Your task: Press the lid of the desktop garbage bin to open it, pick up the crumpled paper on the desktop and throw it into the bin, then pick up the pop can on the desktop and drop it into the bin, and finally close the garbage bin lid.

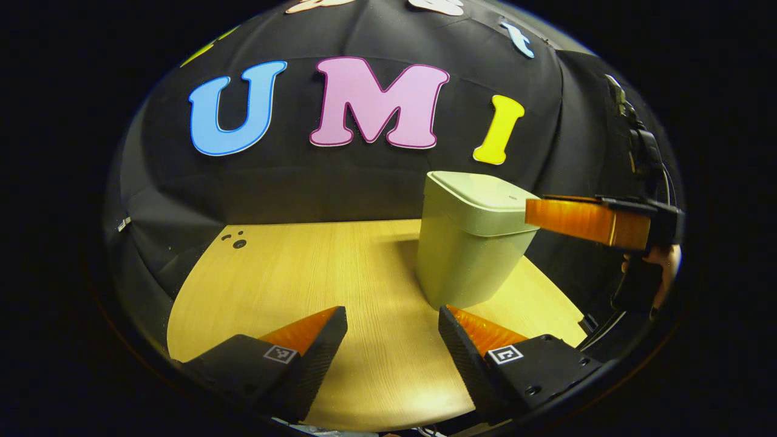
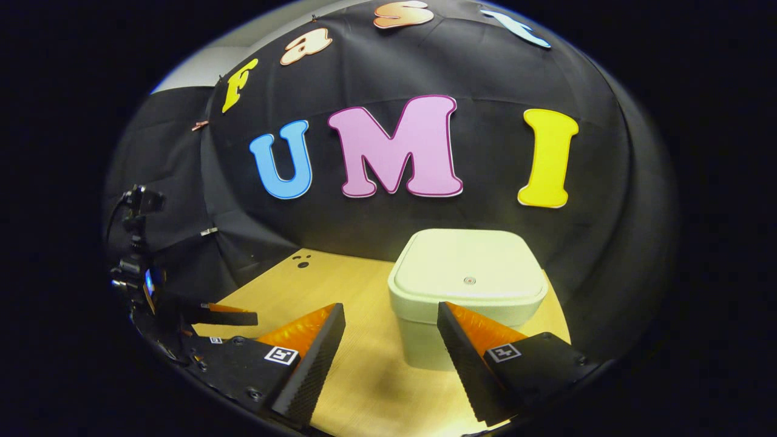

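A pale green desktop garbage bin (image 1: 470, 252) stands on the wooden table (image 1: 315, 267), its lid (image 1: 485, 203) down flat. My left gripper (image 1: 393, 331) hovers open low over the table, left of and in front of the bin, nothing between its fingers. Farther off at the right edge of the left gripper view, my right gripper (image 1: 583, 221) hangs level with the lid, held by a hand (image 1: 661, 261). In the right gripper view the bin (image 2: 467, 291) lies just ahead and below my right gripper (image 2: 391, 331), which is open above the lid's (image 2: 470, 264) near edge. A small button (image 2: 469, 280) marks the lid.
Black booth cloth closes the back and sides. Small dark holes (image 1: 235, 240) dot the table's far left corner. A camera mount with cables (image 2: 136, 243) stands at the left of the right gripper view, with the left gripper's finger (image 2: 221, 315) below it.
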